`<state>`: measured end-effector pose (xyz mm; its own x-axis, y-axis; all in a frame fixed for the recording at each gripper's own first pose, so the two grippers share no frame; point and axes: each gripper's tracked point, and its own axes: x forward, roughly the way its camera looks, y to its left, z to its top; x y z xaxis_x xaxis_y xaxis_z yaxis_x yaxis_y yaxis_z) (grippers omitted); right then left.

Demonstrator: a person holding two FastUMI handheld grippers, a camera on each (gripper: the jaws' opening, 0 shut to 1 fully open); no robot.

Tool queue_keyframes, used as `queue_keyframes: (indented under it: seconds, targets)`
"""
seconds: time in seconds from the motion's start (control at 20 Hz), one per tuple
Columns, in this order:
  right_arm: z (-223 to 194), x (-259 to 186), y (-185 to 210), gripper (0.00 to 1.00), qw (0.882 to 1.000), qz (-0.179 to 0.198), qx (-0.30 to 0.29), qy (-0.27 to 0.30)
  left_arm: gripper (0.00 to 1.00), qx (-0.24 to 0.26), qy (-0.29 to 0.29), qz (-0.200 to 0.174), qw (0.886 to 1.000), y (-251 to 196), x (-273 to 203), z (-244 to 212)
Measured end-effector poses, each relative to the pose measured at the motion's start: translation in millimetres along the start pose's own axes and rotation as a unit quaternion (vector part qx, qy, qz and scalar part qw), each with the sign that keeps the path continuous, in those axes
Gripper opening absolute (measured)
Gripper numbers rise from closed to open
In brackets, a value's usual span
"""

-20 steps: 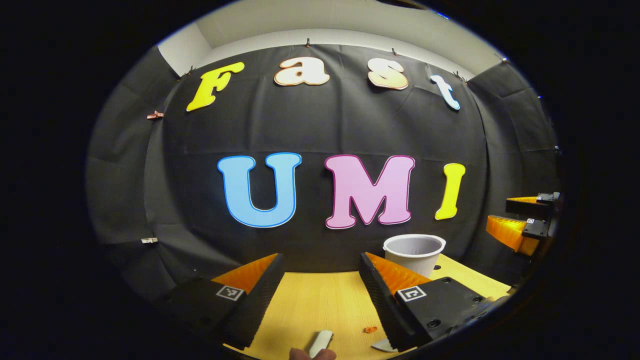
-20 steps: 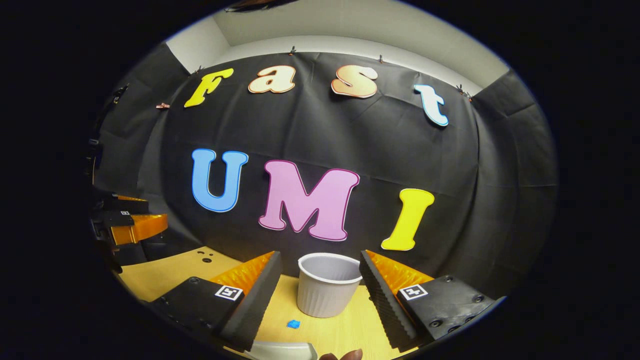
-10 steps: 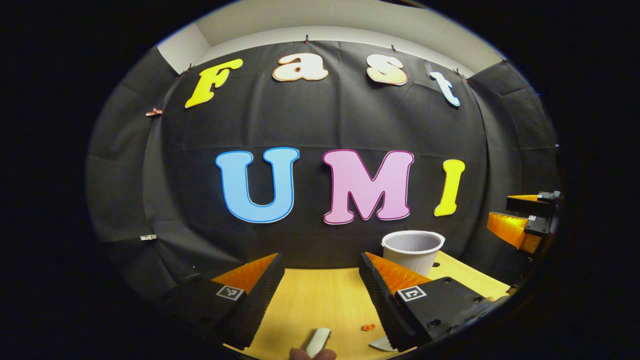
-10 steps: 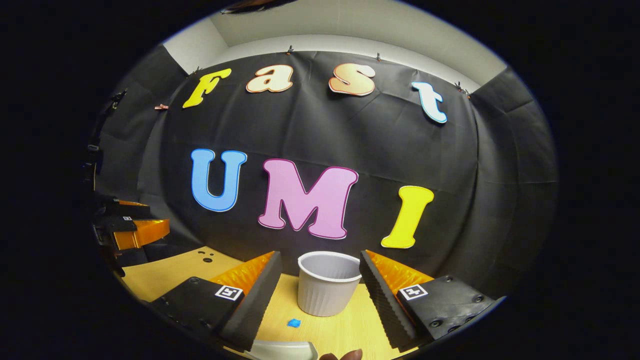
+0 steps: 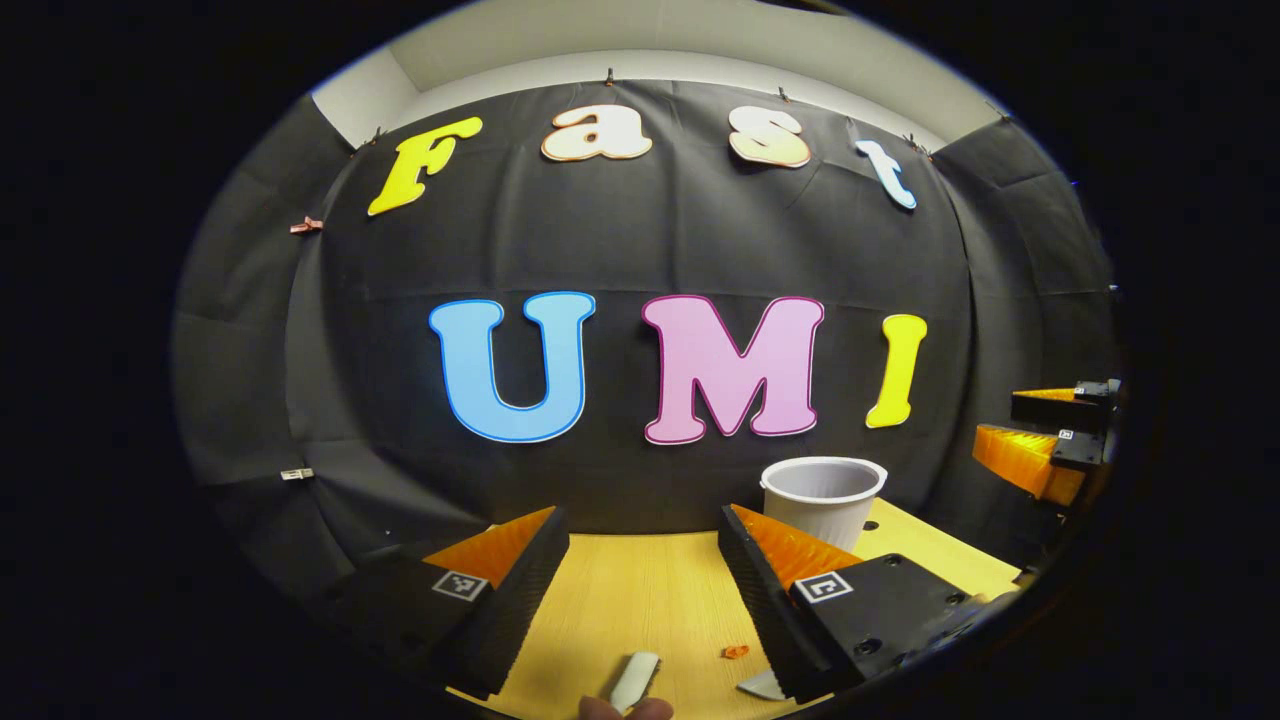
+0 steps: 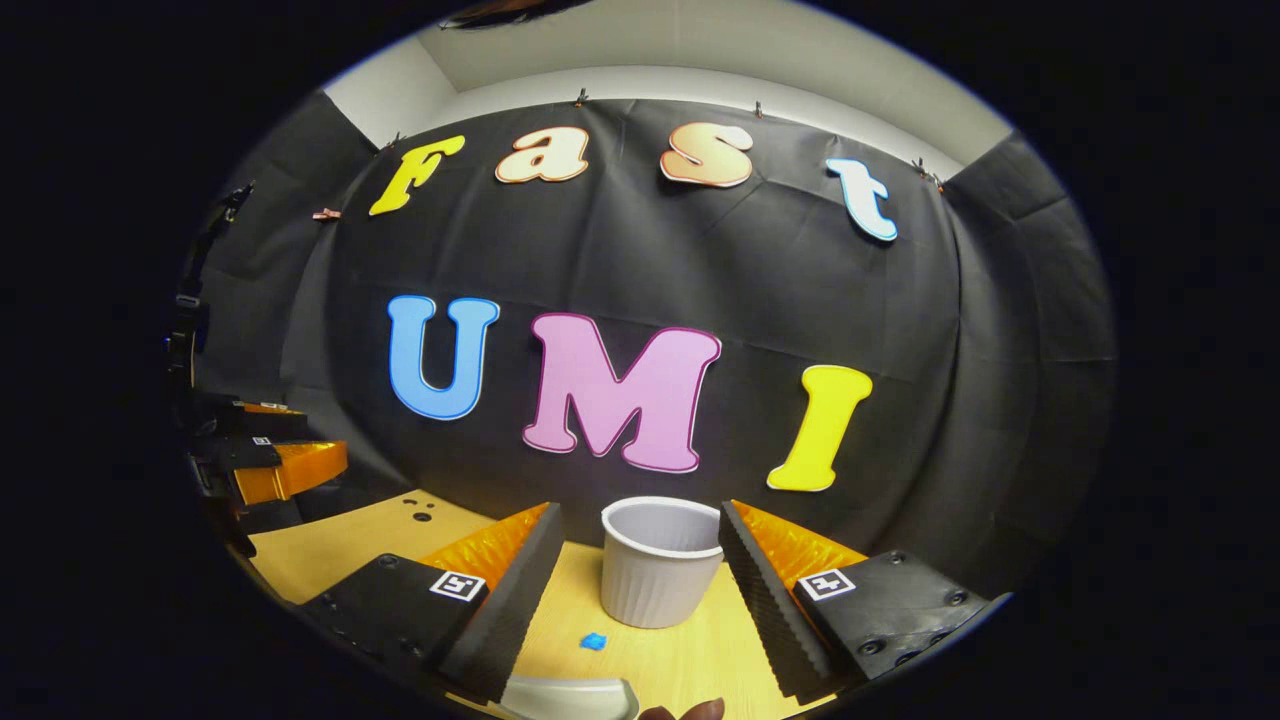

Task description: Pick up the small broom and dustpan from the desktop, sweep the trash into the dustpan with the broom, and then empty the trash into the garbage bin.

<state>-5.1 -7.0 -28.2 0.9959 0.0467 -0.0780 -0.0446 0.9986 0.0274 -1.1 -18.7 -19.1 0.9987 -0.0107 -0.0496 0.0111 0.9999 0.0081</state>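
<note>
My left gripper [image 5: 642, 525] is open over the wooden desktop [image 5: 620, 600], with nothing between its fingers. Just below it lie a slim white handle [image 5: 635, 682], a small orange scrap [image 5: 735, 652] and a white edge [image 5: 762, 685] partly hidden by the right finger. I cannot tell whether the handle belongs to the broom or the dustpan. The white ribbed garbage bin [image 5: 822, 495] stands at the back right. My right gripper [image 6: 640, 520] is open too, facing the bin [image 6: 660, 565]. Before it lie a blue scrap [image 6: 594, 641] and a curved white rim [image 6: 570, 695].
Each gripper appears at the side of the other's view, the right gripper [image 5: 1045, 440] and the left gripper [image 6: 270, 460]. A fingertip [image 6: 690, 710] peeks in at the bottom edge. Small dark holes [image 6: 420, 512] mark the desktop [image 6: 320, 550] at the back left. The black cloth wall stands behind the desk.
Both views have dipped slightly, so the bin and wall sit a little higher in frame. Both grippers stay open and nothing has been taken hold of.
</note>
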Motion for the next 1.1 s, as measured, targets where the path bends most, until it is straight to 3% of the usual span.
queue_keyframes:
  seconds: [0.2, 0.35, 0.5, 0.65, 1.0, 1.1]
  targets:
    - [-55, -27, 8, 0.98, 0.993, 0.054, -0.013, 0.106, 0.95, 0.000, 0.007, 0.005, 1.000, 2, -3, -9]
    - [-108, -56, 15, 0.98, 0.975, 0.088, -0.009, 0.202, 0.96, -0.004, 0.015, 0.003, 1.000, 2, -5, -17]
    - [-166, -82, 24, 0.98, 0.951, 0.104, -0.003, 0.291, 0.95, -0.001, 0.017, 0.006, 1.000, 5, -7, -21]
    - [-226, -108, 33, 0.98, 0.917, 0.119, 0.001, 0.381, 0.95, -0.001, 0.022, 0.006, 1.000, 7, -10, -27]
    - [-336, -139, 47, 0.98, 0.852, 0.128, 0.001, 0.508, 0.95, 0.002, 0.025, 0.012, 1.000, 17, -15, -30]
    - [-358, -139, 56, 0.97, 0.840, 0.129, 0.015, 0.527, 0.95, 0.003, 0.026, 0.015, 1.000, 20, -15, -30]
